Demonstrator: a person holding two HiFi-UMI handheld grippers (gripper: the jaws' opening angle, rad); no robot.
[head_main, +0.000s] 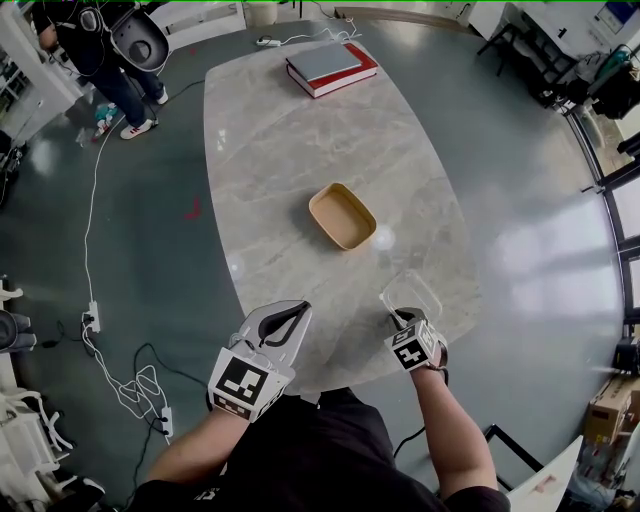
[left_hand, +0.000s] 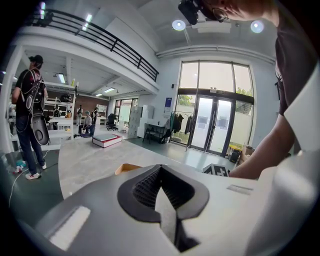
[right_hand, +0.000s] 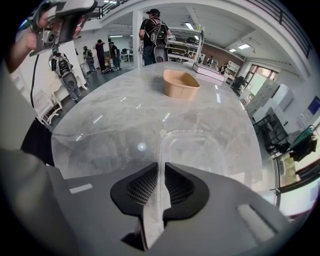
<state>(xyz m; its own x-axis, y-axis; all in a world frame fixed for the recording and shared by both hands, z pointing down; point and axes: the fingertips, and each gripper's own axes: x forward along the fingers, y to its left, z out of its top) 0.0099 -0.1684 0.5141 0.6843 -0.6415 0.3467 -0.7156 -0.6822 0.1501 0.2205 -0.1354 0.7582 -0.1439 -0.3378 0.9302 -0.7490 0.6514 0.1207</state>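
My right gripper (right_hand: 157, 167) has its jaws pressed onto the near rim of a clear plastic lid (right_hand: 192, 150), the thin edge running straight up between the ribbed pads. In the head view this gripper (head_main: 403, 320) sits at the lower right of the frame, and the lid (head_main: 412, 297) reaches out from it over the near edge of the marble table (head_main: 280, 140). I cannot tell whether the lid rests flat on the stone or hangs just above it.

My left gripper (left_hand: 161, 172) is pressed together with nothing between its pads. It shows at the lower middle of the head view (head_main: 298, 310), over the table's near rim and well apart from the lid.

Beyond both grippers, near the middle of the frame, an empty tan container (head_main: 342, 215) stands on the table, apart from the lid. A red book (head_main: 331, 67) with a grey cover lies at the far end, at the top of the frame. A person (head_main: 110, 50) stands on the floor in the upper left corner, off the table.
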